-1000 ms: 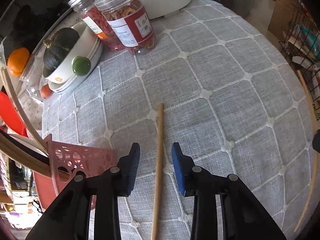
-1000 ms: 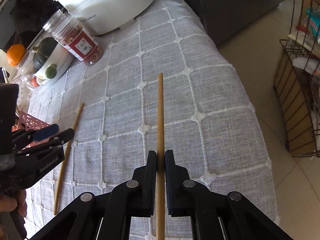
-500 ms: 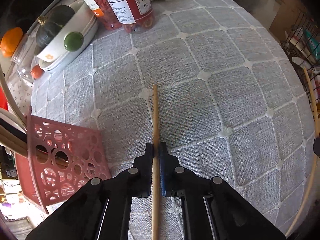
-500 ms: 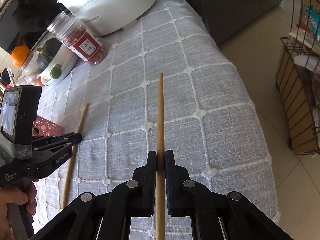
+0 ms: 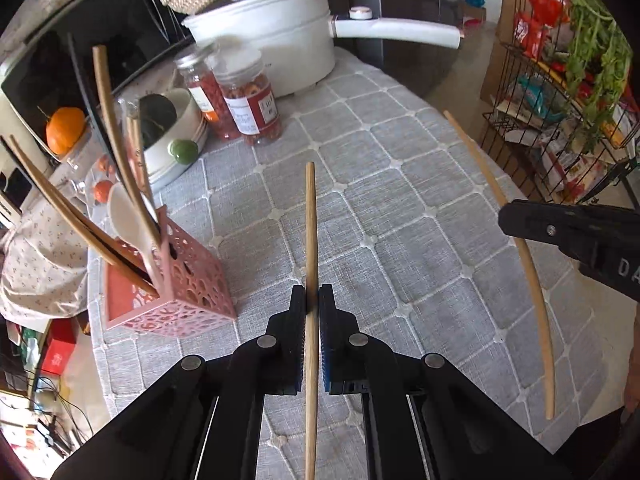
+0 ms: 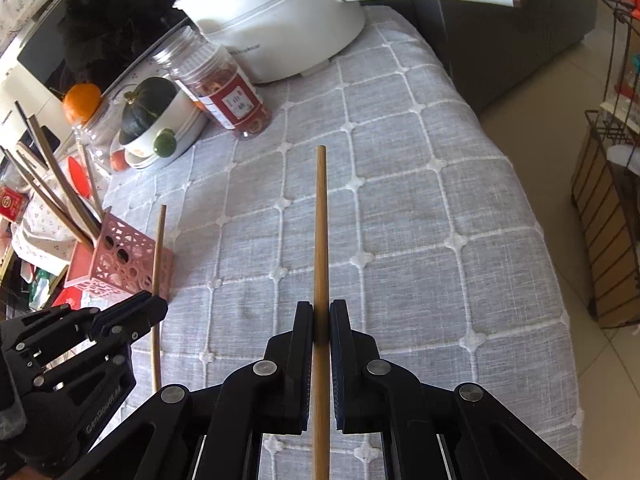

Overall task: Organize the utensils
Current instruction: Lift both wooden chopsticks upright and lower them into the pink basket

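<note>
Above the table (image 5: 420, 208), one wooden chopstick (image 5: 311, 264) is clamped between the nearly closed fingers of the left gripper (image 5: 312, 300), beside the pink utensil holder (image 5: 180, 292). A second chopstick (image 6: 321, 248) is pinched likewise by the right gripper (image 6: 321, 316).

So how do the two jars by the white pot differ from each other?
In the left wrist view, the nearer jar is wider and holds ring-shaped orange-brown snacks; the farther jar looks slimmer and holds small red pieces. The nearer jar shows a dark red label with a white patch; the farther jar's label looks white and orange, and the nearer jar partly hides it. Both are clear, lidded, upright, on the grey tablecloth.
</note>
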`<state>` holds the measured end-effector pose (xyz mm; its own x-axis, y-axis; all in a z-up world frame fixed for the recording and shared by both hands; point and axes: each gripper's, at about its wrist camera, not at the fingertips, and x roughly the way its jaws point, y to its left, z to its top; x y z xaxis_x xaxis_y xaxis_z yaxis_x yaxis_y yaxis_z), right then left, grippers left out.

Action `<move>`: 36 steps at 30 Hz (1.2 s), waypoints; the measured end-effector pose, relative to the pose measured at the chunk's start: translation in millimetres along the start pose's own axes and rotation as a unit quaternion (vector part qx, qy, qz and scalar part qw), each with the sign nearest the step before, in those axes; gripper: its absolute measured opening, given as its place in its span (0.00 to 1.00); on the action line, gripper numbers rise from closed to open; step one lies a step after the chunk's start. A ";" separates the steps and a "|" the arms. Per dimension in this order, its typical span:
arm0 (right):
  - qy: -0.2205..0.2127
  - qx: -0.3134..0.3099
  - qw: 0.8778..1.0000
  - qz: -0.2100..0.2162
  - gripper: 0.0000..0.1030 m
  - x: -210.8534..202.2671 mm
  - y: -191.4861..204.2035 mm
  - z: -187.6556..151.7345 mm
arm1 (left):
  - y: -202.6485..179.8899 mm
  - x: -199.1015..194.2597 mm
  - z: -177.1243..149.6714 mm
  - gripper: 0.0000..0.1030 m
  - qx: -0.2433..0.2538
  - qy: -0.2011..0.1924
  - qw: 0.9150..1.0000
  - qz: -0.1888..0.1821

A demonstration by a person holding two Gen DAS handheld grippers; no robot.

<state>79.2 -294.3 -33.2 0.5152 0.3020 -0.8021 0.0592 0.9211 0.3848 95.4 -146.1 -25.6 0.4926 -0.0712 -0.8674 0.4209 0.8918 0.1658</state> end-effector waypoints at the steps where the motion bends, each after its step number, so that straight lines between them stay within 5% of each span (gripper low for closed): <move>1: -0.004 -0.004 1.000 0.002 0.06 -2.7 4.7 0.0 | 3.4 -6.8 -2.8 0.06 -0.002 -0.009 1.000 -0.001; 8: -0.047 -0.030 0.998 0.028 0.06 -25.6 36.9 0.4 | 34.2 -64.1 -20.4 0.06 -0.043 -0.085 0.995 -0.020; 13: -0.095 -0.050 0.993 0.041 0.06 -43.7 58.1 5.2 | 67.4 -105.5 -25.4 0.06 -0.084 -0.154 0.984 -0.020; 21: -0.131 -0.058 0.988 0.053 0.06 -39.2 82.6 15.4 | 115.2 -156.5 -21.1 0.06 -0.138 -0.308 0.941 -0.006; 29: -0.122 -0.071 0.988 0.058 0.06 -16.0 105.6 18.3 | 137.5 -138.8 -13.1 0.06 -0.149 -0.418 0.895 0.040; 36: -0.131 -0.088 0.986 0.048 0.06 -4.9 115.6 19.9 | 145.8 -89.1 -18.0 0.06 -0.157 -0.434 0.885 0.060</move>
<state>100.5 -194.2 24.4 0.7161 0.3371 -0.6113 -0.1378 0.9267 0.3496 99.2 -1.7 67.4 0.9765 -0.1618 -0.1426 0.1599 0.9868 -0.0245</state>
